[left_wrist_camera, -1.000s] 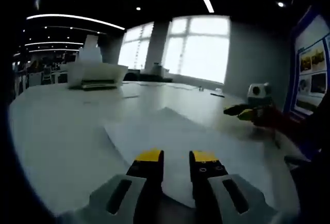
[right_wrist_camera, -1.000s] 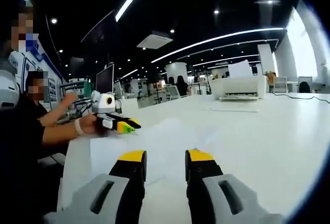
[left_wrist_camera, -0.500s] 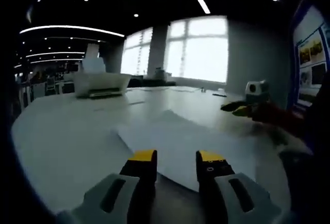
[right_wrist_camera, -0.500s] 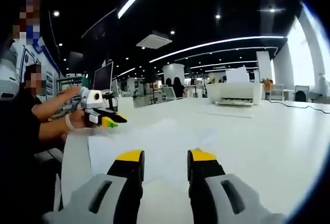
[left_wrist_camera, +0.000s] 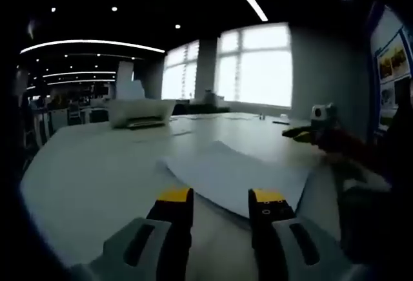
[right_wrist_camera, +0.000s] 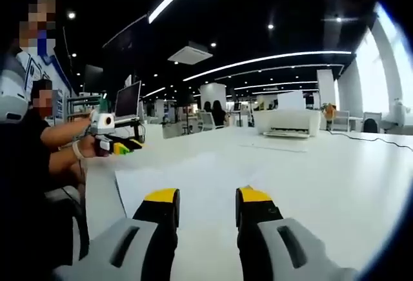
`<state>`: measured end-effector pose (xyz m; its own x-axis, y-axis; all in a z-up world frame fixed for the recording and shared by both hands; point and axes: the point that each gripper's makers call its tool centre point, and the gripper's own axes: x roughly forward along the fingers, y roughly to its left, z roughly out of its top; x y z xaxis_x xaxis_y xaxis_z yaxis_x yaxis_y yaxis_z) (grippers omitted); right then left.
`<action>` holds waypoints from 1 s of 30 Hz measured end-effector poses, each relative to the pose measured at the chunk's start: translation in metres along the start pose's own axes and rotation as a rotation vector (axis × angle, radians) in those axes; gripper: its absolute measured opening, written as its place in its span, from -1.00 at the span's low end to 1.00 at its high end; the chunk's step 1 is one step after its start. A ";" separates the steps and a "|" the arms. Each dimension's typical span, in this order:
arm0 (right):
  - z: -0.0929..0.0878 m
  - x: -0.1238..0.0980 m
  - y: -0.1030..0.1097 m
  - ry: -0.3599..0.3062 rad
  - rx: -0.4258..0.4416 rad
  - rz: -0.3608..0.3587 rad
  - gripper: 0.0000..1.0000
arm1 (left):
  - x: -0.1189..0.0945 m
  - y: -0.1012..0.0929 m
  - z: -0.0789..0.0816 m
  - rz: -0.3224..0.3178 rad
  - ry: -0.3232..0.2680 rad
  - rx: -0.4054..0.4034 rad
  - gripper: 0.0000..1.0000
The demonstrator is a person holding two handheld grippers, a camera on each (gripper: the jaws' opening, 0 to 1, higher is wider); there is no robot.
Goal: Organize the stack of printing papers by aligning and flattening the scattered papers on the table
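Note:
A loose stack of white printing papers lies flat on the white table, just beyond my left gripper. That gripper is open, its yellow-tipped jaws holding nothing and hovering short of the near paper edge. My right gripper comes in from the right, past the far side of the sheets. In the right gripper view the papers spread ahead of my right gripper, which is open and holds nothing. The left gripper is at the left, held in a hand.
A white printer with paper in its tray stands far back on the table; the printer is also in the right gripper view. A seated person is at the table's left edge. A monitor stands behind.
Both grippers have drawn back from the papers. The sheets now lie ahead of the jaws rather than under them, and the two grippers are farther apart.

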<state>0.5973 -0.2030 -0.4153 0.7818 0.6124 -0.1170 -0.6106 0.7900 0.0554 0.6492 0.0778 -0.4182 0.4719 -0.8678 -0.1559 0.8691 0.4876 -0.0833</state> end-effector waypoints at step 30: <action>-0.001 -0.045 0.003 0.012 -0.011 -0.060 -0.29 | -0.068 0.003 -0.011 0.093 0.005 -0.041 -0.07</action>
<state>0.5601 -0.2286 -0.4109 0.8157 0.5633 -0.1315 -0.5638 0.8251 0.0371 0.6182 0.1394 -0.4185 0.5496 -0.8180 -0.1698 0.8147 0.5697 -0.1079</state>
